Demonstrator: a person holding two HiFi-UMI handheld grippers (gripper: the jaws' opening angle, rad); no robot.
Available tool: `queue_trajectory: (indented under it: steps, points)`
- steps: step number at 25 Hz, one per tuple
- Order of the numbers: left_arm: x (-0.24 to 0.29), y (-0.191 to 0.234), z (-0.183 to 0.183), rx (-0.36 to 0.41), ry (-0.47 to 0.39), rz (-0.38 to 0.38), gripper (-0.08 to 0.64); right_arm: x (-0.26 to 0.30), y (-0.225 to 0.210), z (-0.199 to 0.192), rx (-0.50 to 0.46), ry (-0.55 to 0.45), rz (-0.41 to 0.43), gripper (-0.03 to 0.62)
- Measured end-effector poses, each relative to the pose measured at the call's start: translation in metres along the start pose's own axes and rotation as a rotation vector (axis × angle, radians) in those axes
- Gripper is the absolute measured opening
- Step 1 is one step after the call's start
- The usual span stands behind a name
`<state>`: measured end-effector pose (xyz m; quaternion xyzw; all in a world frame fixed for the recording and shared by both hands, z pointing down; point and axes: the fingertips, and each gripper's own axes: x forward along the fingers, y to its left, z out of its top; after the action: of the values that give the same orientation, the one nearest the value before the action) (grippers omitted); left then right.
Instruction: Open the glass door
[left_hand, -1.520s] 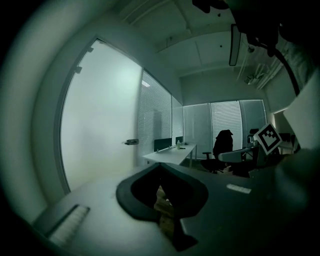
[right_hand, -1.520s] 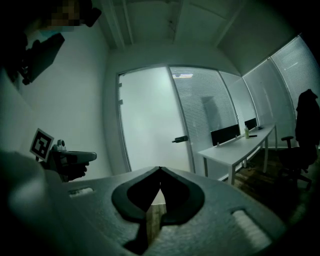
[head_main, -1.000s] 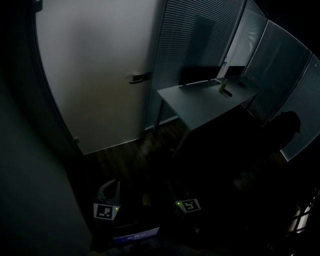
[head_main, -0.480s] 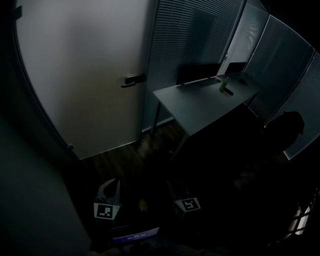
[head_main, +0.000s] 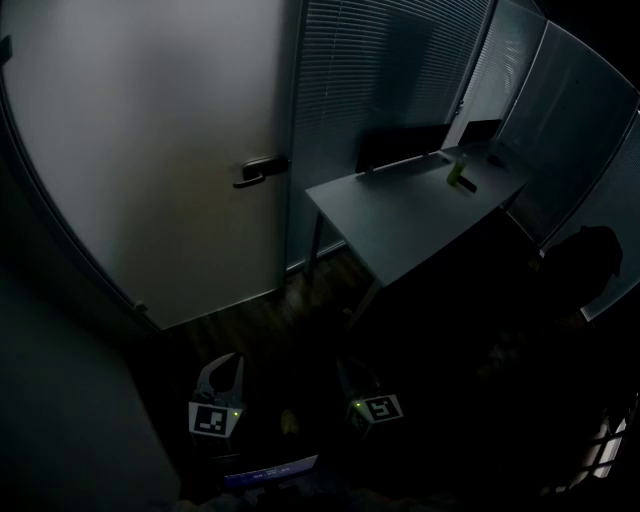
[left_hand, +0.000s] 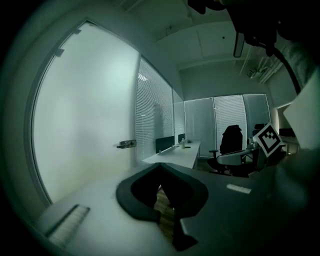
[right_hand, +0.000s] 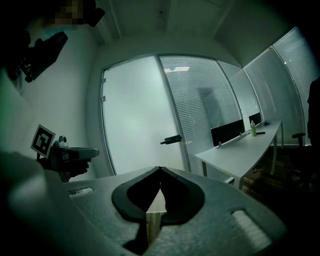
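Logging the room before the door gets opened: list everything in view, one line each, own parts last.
glass door: one, frosted pale grey, shut, at left
door handle: one, dark, at the door's right edge
blinds wall: several panels, grey slats, right of the door
desk: one, pale grey, beside the blinds
divider panels: two, black, upright along the desk's far edge
bottle: one, yellow-green, standing on the desk
office chair: one, black, beyond the desk
floor: dark wood
left claw: grey, jaws together, empty, short of the door
right claw: grey, jaws together, empty
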<state>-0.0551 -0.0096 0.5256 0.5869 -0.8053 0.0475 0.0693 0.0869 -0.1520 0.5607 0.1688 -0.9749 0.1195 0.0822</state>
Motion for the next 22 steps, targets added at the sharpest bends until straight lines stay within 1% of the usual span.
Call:
queue_trajectory:
  steps: [6, 10, 12, 15, 22]
  points:
    - [0.041, 0.014, 0.004, 0.005, 0.002, 0.007, 0.003, 0.035, -0.022, 0.011, -0.006, 0.0, 0.015, 0.002]
    - [0.063, 0.02, 0.003, 0.008, 0.002, 0.014, 0.003, 0.055, -0.039, 0.01, -0.013, 0.021, 0.013, 0.002]
    - [0.069, 0.027, 0.005, 0.015, 0.004, 0.024, 0.003, 0.064, -0.042, 0.011, -0.017, 0.03, 0.017, 0.002]
    - [0.076, 0.036, 0.006, 0.0, 0.004, 0.039, 0.003, 0.076, -0.043, 0.015, -0.021, 0.029, 0.031, 0.002]
    - [0.101, 0.044, 0.007, 0.004, 0.004, 0.035, 0.003, 0.099, -0.053, 0.024, -0.011, 0.015, 0.029, 0.002]
